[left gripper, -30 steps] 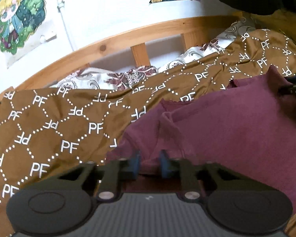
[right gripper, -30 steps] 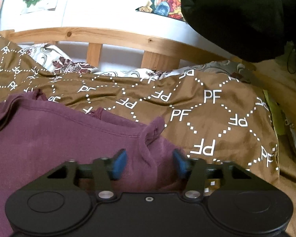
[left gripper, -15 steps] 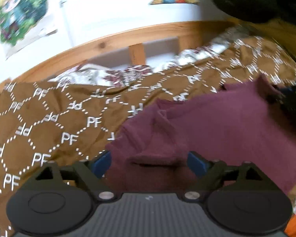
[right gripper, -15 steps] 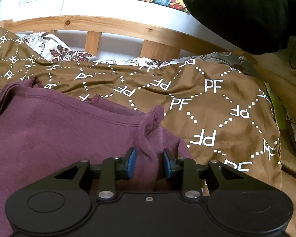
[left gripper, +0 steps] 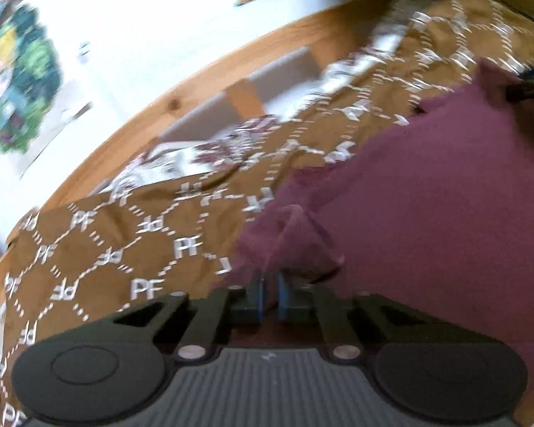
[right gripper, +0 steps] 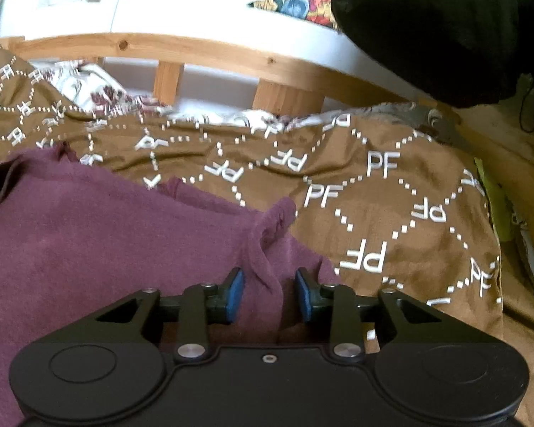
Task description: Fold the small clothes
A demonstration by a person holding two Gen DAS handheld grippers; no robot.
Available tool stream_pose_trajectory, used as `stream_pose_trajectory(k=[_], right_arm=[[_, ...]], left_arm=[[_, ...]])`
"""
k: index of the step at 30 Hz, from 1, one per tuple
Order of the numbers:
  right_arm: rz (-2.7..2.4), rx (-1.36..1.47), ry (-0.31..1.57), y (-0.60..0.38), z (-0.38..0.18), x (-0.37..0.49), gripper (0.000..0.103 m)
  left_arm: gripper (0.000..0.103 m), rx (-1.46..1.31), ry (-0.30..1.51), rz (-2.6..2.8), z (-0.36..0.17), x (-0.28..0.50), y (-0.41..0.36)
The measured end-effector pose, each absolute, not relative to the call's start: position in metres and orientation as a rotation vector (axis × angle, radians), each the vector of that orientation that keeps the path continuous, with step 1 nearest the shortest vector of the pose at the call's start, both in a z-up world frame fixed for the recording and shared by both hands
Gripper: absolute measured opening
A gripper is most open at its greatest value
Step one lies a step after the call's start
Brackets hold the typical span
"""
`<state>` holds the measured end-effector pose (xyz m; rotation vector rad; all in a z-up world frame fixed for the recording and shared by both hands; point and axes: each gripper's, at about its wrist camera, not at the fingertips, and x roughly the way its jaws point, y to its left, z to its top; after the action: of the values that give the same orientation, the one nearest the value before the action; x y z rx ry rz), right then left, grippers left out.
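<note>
The only writing that can be read is "PF", printed in white over and over inside a dotted diamond grid on the brown bedspread (left gripper: 99, 245); some of the letters appear mirrored or upside down. In the left wrist view the spread lies left of and beyond the left gripper (left gripper: 270, 293), whose blue pads are pinched nearly together on a raised fold at the edge of the maroon garment (left gripper: 427, 220). The rest of that garment spreads away to the gripper's right. This view is blurred. In the right wrist view the garment lies to the left of and under the right gripper (right gripper: 268, 293), with the spread ahead and to the right. The right gripper's jaws are closing, a bunched ridge of the maroon cloth between them; whether the pads already press it I cannot tell.
</note>
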<state>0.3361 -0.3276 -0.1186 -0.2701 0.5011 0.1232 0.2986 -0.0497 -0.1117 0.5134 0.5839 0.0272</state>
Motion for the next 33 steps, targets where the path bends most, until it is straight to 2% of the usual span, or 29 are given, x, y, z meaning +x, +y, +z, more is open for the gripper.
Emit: stream_pose_trajectory(k=[1, 4, 8, 12, 21, 24, 26, 30, 33], right_arm=[[0.124, -0.264, 0.486, -0.327, -0.116, 0.335, 0.013], [0.120, -0.264, 0.423, -0.325, -0.108, 0.330, 0.005], [0.105, -0.303, 0.341, -0.321, -0.099, 0.323, 0.005], [0.085, -0.317, 0.364, -0.322, -0.103, 0.327, 0.005], [0.069, -0.350, 0.452, -0.321, -0.118, 0.335, 0.005], [0.060, -0.344, 0.473, -0.322, -0.121, 0.336, 0.005], [0.056, -0.342, 0.468, -0.322, -0.119, 0.336, 0.005], [0.018, -0.359, 0.434, -0.321, -0.114, 0.333, 0.004], [0.021, -0.339, 0.460, -0.326, -0.114, 0.335, 0.004]], left_arm=[[0.005, 0.452, 0.571, 0.041, -0.106, 0.300, -0.042], [0.004, 0.304, 0.534, 0.098, -0.090, 0.304, -0.022], [0.004, 0.209, 0.494, 0.153, -0.078, 0.307, 0.000], [0.004, 0.168, 0.506, 0.164, -0.083, 0.317, 0.010], [0.007, 0.068, 0.682, 0.135, -0.104, 0.336, 0.026], [0.014, -0.009, 0.717, 0.135, -0.104, 0.339, 0.037], [0.023, -0.058, 0.726, 0.142, -0.104, 0.340, 0.044], [0.030, -0.113, 0.739, 0.144, -0.101, 0.340, 0.054], [0.043, -0.125, 0.724, 0.163, -0.094, 0.340, 0.059]])
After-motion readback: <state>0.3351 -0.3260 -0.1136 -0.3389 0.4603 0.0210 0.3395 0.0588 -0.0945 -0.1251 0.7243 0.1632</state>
